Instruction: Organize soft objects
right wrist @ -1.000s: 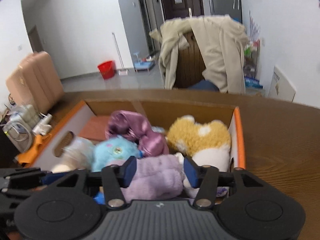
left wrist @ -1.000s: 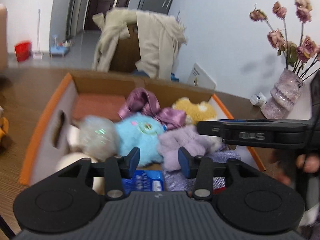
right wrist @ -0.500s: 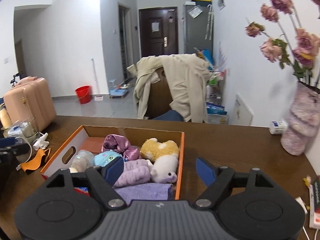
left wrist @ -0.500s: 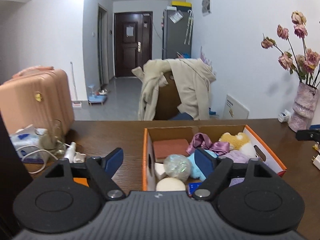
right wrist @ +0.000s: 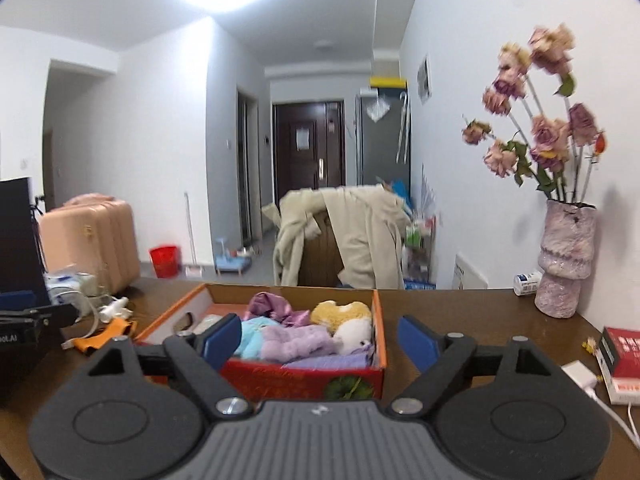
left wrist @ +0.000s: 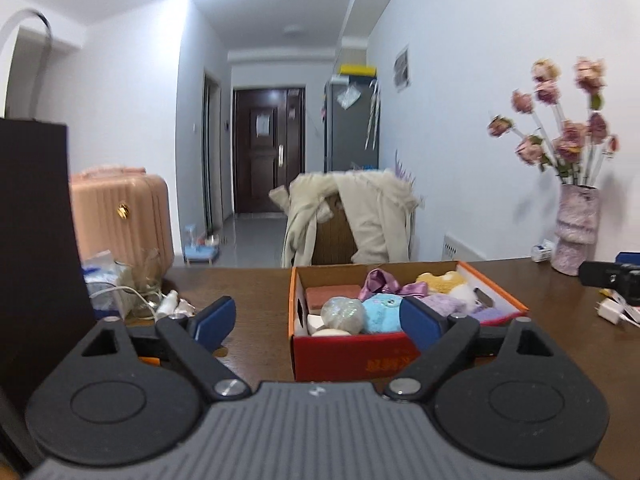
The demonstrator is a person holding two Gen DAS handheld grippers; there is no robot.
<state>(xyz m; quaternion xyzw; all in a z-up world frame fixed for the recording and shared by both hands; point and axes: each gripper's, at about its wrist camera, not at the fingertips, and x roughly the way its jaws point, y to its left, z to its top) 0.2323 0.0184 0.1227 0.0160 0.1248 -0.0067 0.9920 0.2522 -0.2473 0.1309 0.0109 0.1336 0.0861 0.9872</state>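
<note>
A red and orange cardboard box (left wrist: 360,356) stands on the brown table and also shows in the right wrist view (right wrist: 304,380). It holds soft things: a light blue plush (left wrist: 380,312), a purple satin bow (left wrist: 380,282), a yellow plush (left wrist: 440,280), a lilac fluffy piece (right wrist: 296,340), a white plush (right wrist: 354,334) and a glittery ball (left wrist: 344,312). My left gripper (left wrist: 316,322) is open and empty, pulled back in front of the box. My right gripper (right wrist: 320,340) is open and empty, also back from the box.
A pink vase of dried roses (right wrist: 564,264) stands at the right wall. A red book (right wrist: 620,364) and a white charger (right wrist: 578,374) lie at the right. Cables, a glass and an orange item (right wrist: 104,338) clutter the left. A chair with a beige coat (left wrist: 360,216) stands behind the table.
Both grippers have pulled back and up from over the box and opened wide. The box now looks smaller and farther away.
</note>
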